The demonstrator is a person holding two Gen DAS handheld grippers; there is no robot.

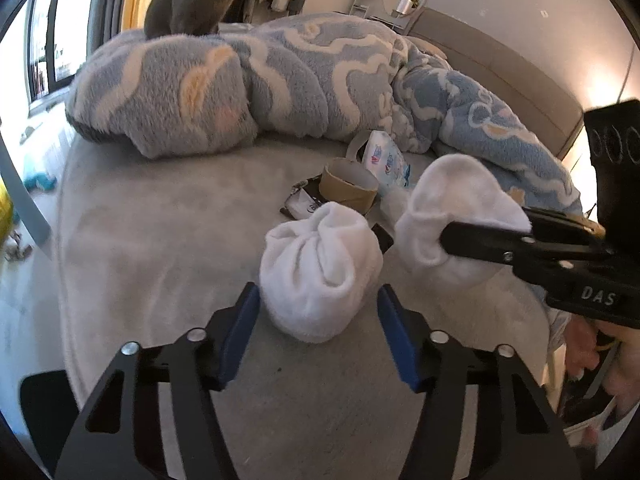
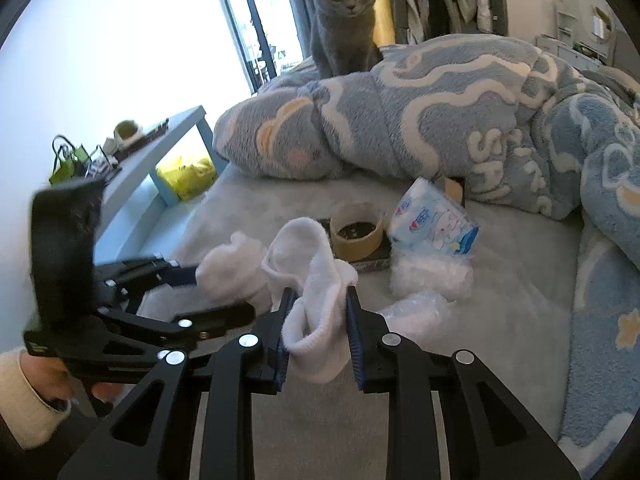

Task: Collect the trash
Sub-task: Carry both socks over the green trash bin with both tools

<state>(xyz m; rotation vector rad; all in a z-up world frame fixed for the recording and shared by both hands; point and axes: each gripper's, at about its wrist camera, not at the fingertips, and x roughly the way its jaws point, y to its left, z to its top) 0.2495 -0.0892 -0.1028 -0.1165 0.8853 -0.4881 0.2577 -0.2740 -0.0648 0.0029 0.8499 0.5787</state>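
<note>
R tool [image 2: 318, 320] clamped on a white sock [image 2: 320, 280], held just above the bed [image 1: 160, 240]. L tool [image 1: 318, 308] jaws apart w/ a balled white sock [image 1: 320, 268] between them, pads not pressing, sock resting on bed.

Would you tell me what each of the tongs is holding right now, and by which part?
The right tongs pinch a loose white sock near its cuff. The left tongs straddle a balled white sock, pads not yet pressing.

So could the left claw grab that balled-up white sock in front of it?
Probably yes: the balled sock lies on the bed between the left claw's open pads, with nothing in the way.
</note>
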